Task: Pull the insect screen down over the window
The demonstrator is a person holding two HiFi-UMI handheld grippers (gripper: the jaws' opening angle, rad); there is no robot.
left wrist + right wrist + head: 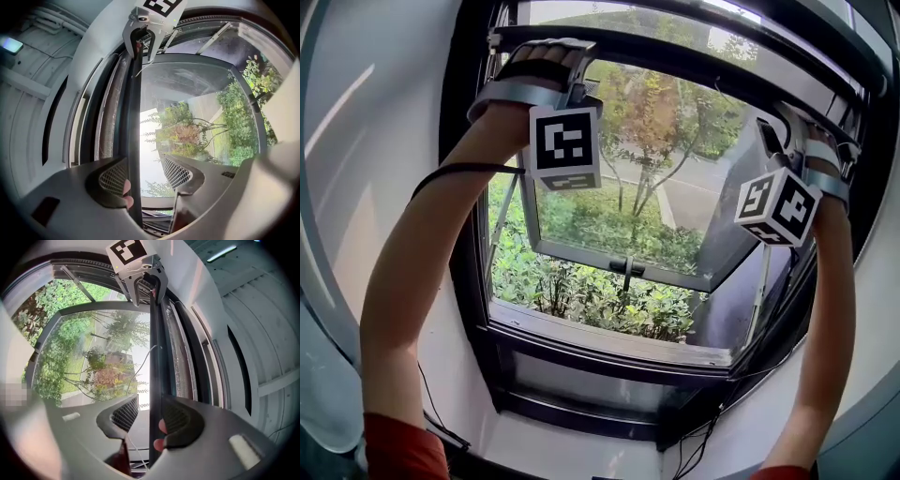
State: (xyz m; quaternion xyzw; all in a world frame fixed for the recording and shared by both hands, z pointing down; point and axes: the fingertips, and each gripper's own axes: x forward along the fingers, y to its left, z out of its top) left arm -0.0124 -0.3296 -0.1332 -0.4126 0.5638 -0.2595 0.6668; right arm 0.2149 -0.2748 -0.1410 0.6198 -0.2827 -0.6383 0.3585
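1. The insect screen's pull bar (675, 67) runs across the very top of the window opening, high above the sill (609, 342). The opening under it is not yet covered.
2. The left gripper (145, 161) has its 2 jaws apart. The bar passes between them, close against 1 pad, with a clear gap to the other pad. A fingertip (127, 190) shows beside the bar.
3. The right gripper (150, 401) stands the same way. Its jaws are apart and the bar lies next to 1 pad, free of the other, with 2 fingertips (162, 427) at the bar.
4. Along the bar there is a grey strip (183, 357). It is probably the screen mesh, but the view is too distorted to be sure.
5. Beyond the frame, the glass sash (572, 251) is swung outward at its lower edge on 2 side stays (501, 225). Its handle (628, 267) sits at the middle of the lower rail.
6. A black cable (455, 170) crosses the left forearm. More cables (703, 441) hang below the window at the right.
7. Outside are shrubs (581, 295) and trees (656, 122).
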